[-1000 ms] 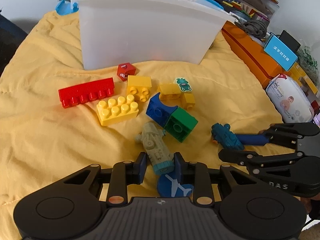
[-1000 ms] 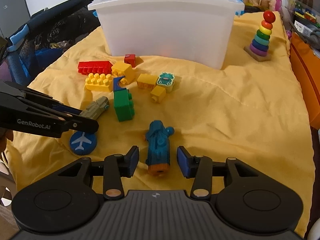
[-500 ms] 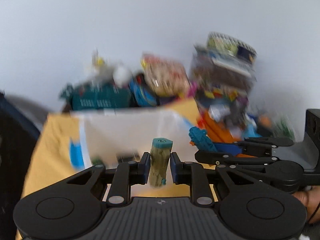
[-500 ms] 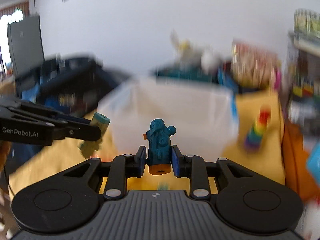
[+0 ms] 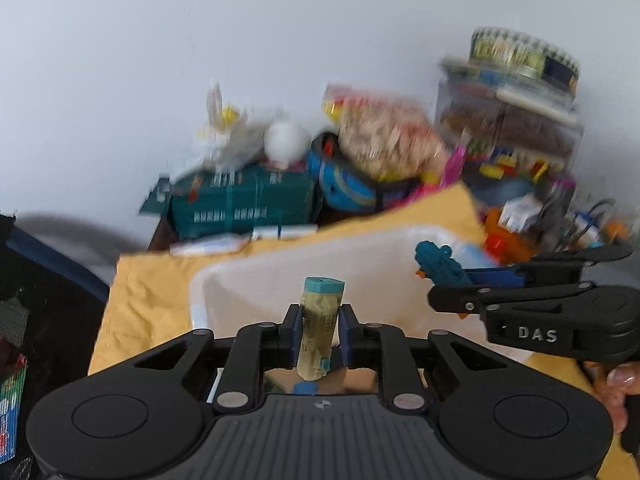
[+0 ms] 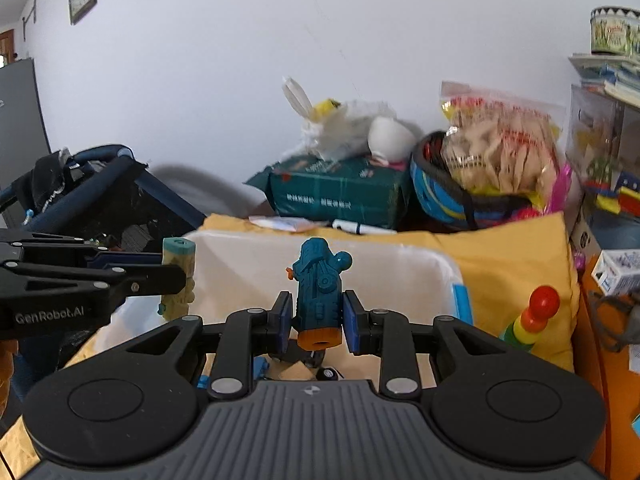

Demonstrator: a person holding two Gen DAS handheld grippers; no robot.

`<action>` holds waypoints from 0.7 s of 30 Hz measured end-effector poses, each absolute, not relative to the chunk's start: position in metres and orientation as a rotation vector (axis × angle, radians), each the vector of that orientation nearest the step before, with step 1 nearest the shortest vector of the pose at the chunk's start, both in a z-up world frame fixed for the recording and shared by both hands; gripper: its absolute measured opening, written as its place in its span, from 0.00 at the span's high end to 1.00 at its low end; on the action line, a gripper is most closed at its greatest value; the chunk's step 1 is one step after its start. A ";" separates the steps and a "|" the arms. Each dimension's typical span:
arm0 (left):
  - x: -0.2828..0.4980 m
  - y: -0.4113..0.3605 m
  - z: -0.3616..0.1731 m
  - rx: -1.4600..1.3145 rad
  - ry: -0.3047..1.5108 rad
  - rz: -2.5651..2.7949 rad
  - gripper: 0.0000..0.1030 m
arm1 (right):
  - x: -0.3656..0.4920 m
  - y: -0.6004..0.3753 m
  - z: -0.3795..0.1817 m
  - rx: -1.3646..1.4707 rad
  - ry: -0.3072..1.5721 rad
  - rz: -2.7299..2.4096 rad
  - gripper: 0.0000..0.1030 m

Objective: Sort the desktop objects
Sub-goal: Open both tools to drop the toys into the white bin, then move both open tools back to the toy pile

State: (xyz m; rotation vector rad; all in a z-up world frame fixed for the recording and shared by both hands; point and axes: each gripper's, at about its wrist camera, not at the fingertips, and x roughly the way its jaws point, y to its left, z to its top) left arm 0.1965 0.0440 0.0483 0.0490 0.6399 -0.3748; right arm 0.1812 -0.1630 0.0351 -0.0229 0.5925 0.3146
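Carrying both toys: left gripper (image 5: 319,330) closing on olive toy vehicle (image 5: 320,326), right gripper (image 6: 316,318) clamped on teal toy vehicle (image 6: 319,292). Second ago both lay on yellow cloth (image 6: 500,256); now lifted over white bin (image 6: 400,276). Drop looks next.

A moulded, matt plastic look is shown by the olive toy (image 5: 319,328) with its teal cap, and by the teal toy (image 6: 319,288), whose near end is orange. The white bin (image 6: 400,276) is of smooth, slightly translucent plastic. The yellow cloth (image 6: 508,264) is seen soft and creased. Matt black plastic with ribbed housing is shown on the right gripper (image 6: 316,320).
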 end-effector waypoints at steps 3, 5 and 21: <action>0.204 0.048 0.034 0.004 0.707 -0.361 0.69 | 0.192 -0.164 0.021 0.001 0.669 0.309 0.70; 0.199 0.052 0.033 -0.034 0.707 -0.370 0.57 | 0.195 -0.164 0.014 0.000 0.699 0.302 0.67; 0.067 0.072 0.022 -0.084 0.673 -0.441 0.33 | 0.096 -0.170 0.036 -0.013 0.560 0.402 0.45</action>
